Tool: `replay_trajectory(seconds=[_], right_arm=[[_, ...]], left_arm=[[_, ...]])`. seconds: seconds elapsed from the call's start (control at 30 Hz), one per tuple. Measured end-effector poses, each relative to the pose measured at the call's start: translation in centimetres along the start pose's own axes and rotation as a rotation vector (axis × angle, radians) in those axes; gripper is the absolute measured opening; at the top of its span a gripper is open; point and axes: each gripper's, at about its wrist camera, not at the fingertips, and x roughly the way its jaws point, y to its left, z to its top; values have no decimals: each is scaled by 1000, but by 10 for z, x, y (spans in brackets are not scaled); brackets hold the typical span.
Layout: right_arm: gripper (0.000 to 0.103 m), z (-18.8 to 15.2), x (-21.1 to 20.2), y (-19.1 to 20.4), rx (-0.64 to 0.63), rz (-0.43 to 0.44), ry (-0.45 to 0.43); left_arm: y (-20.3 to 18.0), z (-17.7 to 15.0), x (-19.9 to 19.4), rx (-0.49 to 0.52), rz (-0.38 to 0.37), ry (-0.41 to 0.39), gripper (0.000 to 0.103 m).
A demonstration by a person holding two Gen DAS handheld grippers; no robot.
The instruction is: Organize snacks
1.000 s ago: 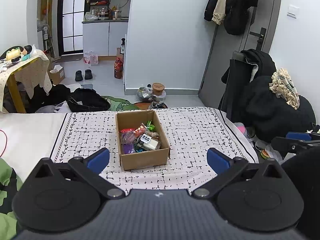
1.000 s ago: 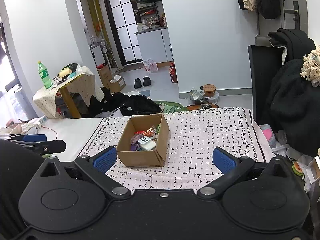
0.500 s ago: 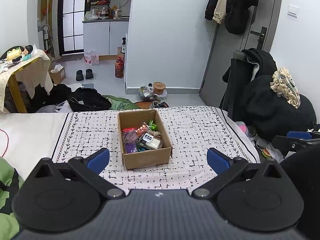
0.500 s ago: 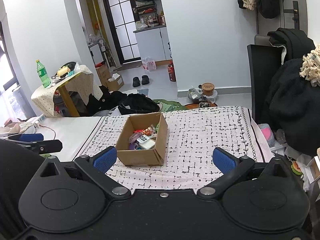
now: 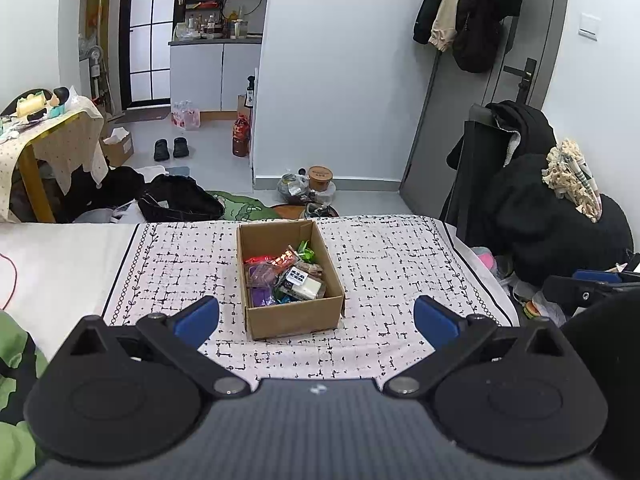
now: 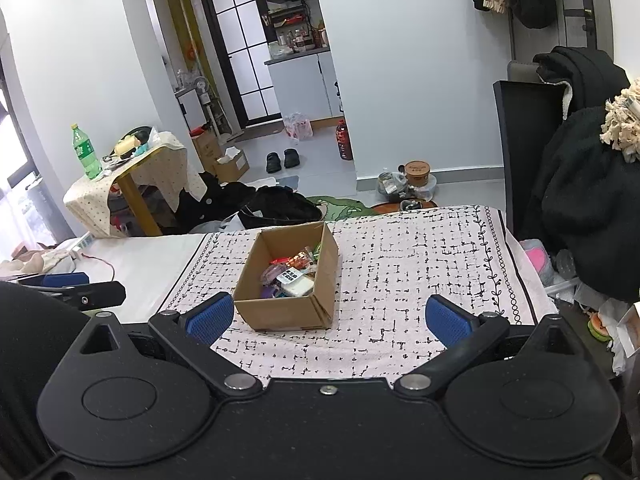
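Since both the left gripper (image 5: 316, 316) and right gripper (image 6: 330, 318) hang empty with jaws spread wide, nothing is held. On the patterned cloth (image 5: 400, 264) sits the cardboard box (image 5: 294, 316) of wrapped snacks (image 5: 286, 276): probably light, crinkly, slippery. I judge the box's stiff side walls the best hold.

Cardboard box (image 5: 294, 316) is seen slightly further right and lower in the left wrist view than a second ago; in the right wrist view it (image 6: 286, 312) is shifted little.
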Motion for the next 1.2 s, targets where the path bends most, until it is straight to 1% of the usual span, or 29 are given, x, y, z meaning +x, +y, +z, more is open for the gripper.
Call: replay_trajectory(seconds=[0.33,0.97,1.2], right_arm=[[103,1,0,-1,4,-3,1],[103,0,1,2,11,-2,7],[103,0,1,2,12,-1,8]], left_arm=[[2,-1,2,-19,-19,8,103],[2,0,1,-15,-5,12,103],[4,0,2,-24,-14,20,103]])
